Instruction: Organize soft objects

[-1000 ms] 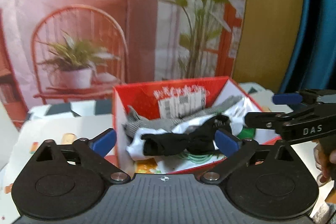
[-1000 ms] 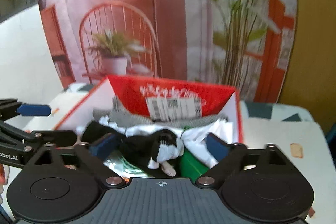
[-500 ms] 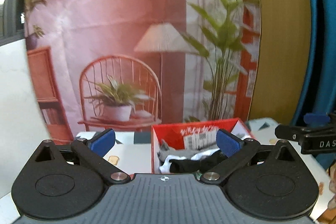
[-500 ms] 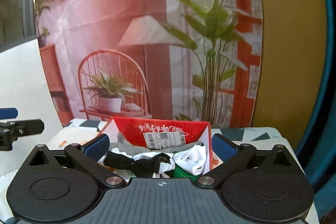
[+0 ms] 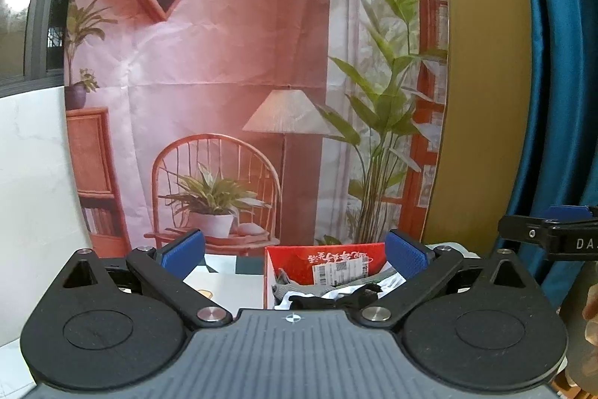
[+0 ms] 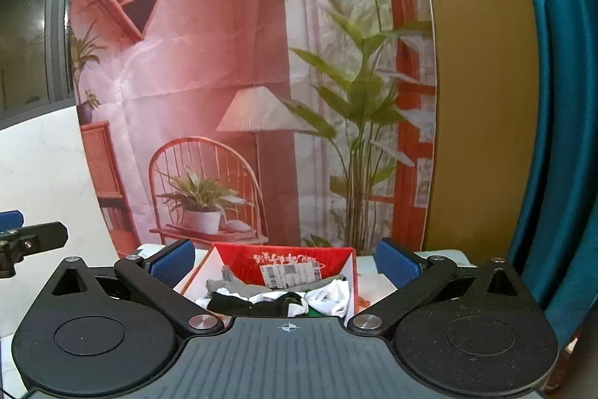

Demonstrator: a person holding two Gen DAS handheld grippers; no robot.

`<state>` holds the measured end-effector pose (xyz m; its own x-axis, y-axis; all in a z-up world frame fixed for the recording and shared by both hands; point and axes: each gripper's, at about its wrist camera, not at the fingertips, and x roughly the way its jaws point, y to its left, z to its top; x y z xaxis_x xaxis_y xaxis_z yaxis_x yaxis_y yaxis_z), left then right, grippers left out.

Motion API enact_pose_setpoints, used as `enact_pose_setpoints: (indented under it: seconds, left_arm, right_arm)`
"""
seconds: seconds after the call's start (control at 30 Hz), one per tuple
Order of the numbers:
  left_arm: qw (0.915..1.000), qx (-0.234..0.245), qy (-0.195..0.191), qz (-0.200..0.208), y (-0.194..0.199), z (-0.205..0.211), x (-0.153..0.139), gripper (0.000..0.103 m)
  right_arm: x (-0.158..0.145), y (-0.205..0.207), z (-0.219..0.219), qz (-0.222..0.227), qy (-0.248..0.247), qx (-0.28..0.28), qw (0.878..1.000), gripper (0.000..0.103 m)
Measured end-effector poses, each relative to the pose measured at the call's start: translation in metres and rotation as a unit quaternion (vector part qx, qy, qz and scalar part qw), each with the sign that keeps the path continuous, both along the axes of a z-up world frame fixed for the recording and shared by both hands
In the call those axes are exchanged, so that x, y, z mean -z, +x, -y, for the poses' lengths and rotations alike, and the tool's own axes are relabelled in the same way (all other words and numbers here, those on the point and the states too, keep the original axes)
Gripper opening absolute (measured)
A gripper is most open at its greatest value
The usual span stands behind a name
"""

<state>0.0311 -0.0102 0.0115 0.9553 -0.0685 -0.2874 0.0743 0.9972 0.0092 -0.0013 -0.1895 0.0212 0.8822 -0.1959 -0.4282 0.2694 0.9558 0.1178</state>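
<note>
Both tongs spread wide and empty, left tongs, right tongs, red box of socks beyond their tips

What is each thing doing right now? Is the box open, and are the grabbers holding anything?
Red box: open, filled with socks.
Black sock: lying on top of the pile.
White sock: crumpled at the box's right side.
Left gripper: open, empty.
Right gripper: open, empty.
</note>
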Motion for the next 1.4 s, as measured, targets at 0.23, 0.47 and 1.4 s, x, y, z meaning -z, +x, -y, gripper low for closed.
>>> enact_pose_setpoints:
  seconds: [0.23,0.47,1.4]
  left_arm:
    - [0.9999,-0.007,-0.006,0.004,-0.006,-0.002,0.000,0.103]
    - [1.0000,-0.005,-0.004,0.004,-0.005,0.000,0.001,0.103]
    - [1.0000,0.001,-0.004,-0.004,-0.008,-0.002,0.004,0.103]
  right_arm:
    - [-0.005,-0.009,-0.005,-0.005,-0.012,0.008,1.000,0.103]
    - [-0.006,-0.012,-0.009,-0.010,-0.027,0.016,0.999,0.103]
    - [-0.005,-0.018,-0.002,-0.019,-0.038,0.026,0.999,0.103]
